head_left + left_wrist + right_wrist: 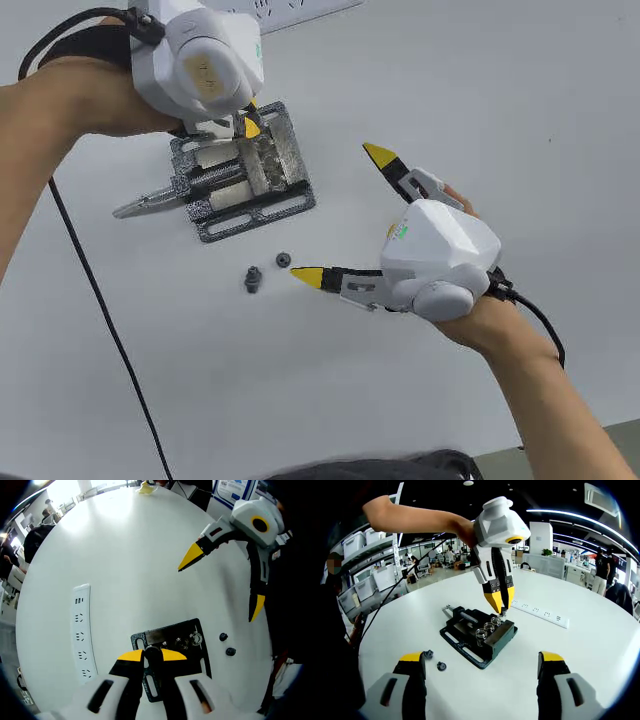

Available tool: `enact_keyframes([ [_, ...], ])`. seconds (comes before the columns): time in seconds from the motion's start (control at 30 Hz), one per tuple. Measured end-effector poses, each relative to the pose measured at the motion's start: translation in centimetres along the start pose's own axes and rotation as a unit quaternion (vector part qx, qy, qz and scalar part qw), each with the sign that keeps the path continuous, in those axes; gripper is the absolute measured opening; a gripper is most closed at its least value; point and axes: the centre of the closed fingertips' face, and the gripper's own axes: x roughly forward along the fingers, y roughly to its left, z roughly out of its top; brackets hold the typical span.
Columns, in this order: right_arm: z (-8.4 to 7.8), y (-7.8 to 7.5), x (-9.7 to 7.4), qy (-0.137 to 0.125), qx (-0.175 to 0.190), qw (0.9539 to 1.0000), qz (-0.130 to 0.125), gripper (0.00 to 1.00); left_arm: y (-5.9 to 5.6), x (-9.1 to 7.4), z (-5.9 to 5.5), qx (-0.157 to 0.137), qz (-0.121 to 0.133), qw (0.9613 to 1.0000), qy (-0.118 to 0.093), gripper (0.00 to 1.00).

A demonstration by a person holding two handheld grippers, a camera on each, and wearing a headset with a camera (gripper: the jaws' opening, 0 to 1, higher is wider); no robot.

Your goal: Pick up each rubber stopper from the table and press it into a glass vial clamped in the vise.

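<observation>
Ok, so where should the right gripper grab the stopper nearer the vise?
Probably across its round rim, right gripper coming down from above: the stopper seems to sit flat on the table, apart from the other stopper, leaving room for both jaws.

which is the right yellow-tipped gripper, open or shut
Open: the right yellow-tipped gripper has its jaws wide apart, nothing between them.

The left gripper (pixel 245 126) points steeply down near the far edge of the table (pixel 480 80). Its jaws are drawn almost together, apparently pinching a small dark stopper (pixel 151 652), and its bare left forearm (pixel 40 110) reaches in from the left. The right gripper (pixel 343 215) hovers nearer the middle, lying flat with its jaws spread wide, and the right forearm (pixel 545 385) angles in from the near right.
</observation>
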Motion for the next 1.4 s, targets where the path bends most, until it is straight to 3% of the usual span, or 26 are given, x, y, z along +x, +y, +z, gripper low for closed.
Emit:
enact_keyframes([
  [0.1,0.06,-0.05,0.0,-0.001,-0.001,1.0,-0.001,0.94,-0.06,-0.06,0.7,-0.002,-0.003,0.9998,-0.02,0.07],
  [0.27,0.03,-0.12,-0.11,-0.002,0.0,1.0,-0.002,0.94,-0.11,0.06,0.84,0.002,-0.004,0.9998,-0.02,0.07],
  [0.57,0.07,-0.11,-0.19,0.001,-0.001,1.0,-0.003,0.93,-0.42,-0.25,0.12,0.007,-0.002,0.9999,-0.015,0.06],
  [1.1,-0.12,-0.26,-0.3,0.002,-0.001,1.0,-0.006,0.93,-0.33,-0.33,0.12,0.019,0.017,0.9989,-0.039,0.06],
  [1.4,-0.29,-0.08,-0.3,0.004,0.002,1.0,-0.005,0.92,-0.39,-0.25,0.14,0.006,0.016,0.9982,-0.057,0.06],
])
